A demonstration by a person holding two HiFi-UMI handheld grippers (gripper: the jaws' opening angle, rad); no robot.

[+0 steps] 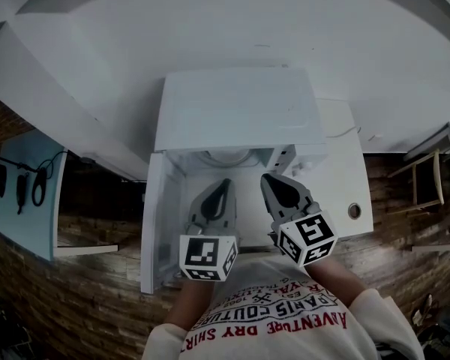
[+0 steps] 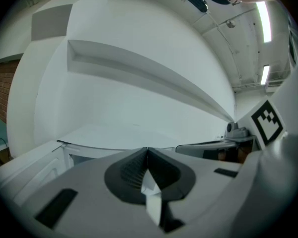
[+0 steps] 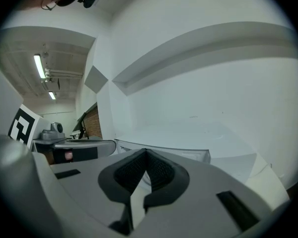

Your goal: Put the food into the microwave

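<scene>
A white microwave [image 1: 232,107] stands on a white table, its door [image 1: 154,223] swung open to the left. Inside, only the edge of a round turntable [image 1: 225,157] shows; I see no food in any view. My left gripper [image 1: 223,182] and right gripper [image 1: 266,177] hover side by side just before the opening, both shut with nothing between the jaws. The left gripper view shows its tips [image 2: 147,150] meeting below the microwave's top [image 2: 119,135]. The right gripper view shows the same for its tips [image 3: 146,151], with the microwave's top [image 3: 188,133] beyond.
The white table [image 1: 345,178] runs on to the right of the microwave and has a round hole [image 1: 354,211]. A light blue panel with cables [image 1: 26,193] stands at the left, a chair [image 1: 427,175] at the right. The wall rises close behind.
</scene>
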